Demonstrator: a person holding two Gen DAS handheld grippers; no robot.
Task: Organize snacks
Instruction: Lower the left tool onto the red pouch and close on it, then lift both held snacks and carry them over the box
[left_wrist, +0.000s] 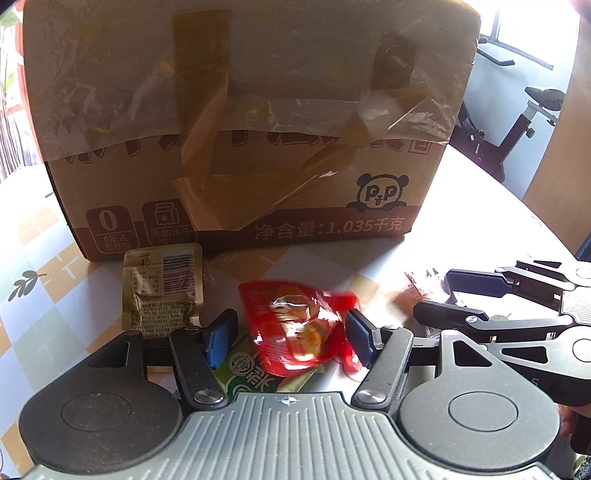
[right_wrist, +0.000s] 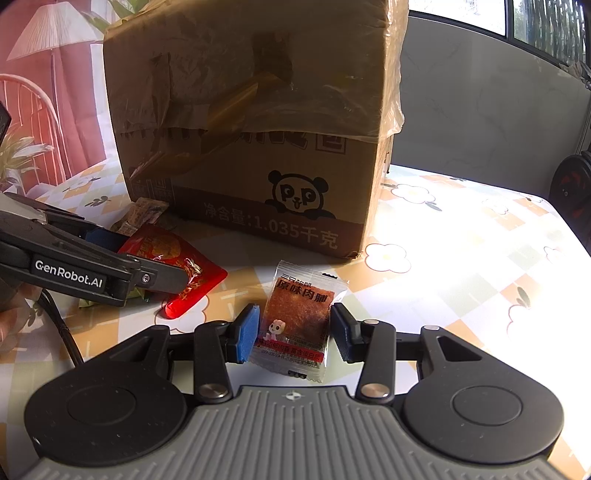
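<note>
My left fingers (left_wrist: 290, 338) stand about half open around the red snack pack (left_wrist: 301, 326); whether the pads press it, I can't tell. Right fingers (right_wrist: 293, 332) are narrower, straddling the clear jerky packet (right_wrist: 299, 321), left pad touching its edge, right pad just off it. Both packs lie on the desk (right_wrist: 461, 258), just in front of the cardboard box (right_wrist: 251, 122). A tan sachet (left_wrist: 162, 291) lies at the box's foot. There's open desk to the right. Both hands tilt downward.
</note>
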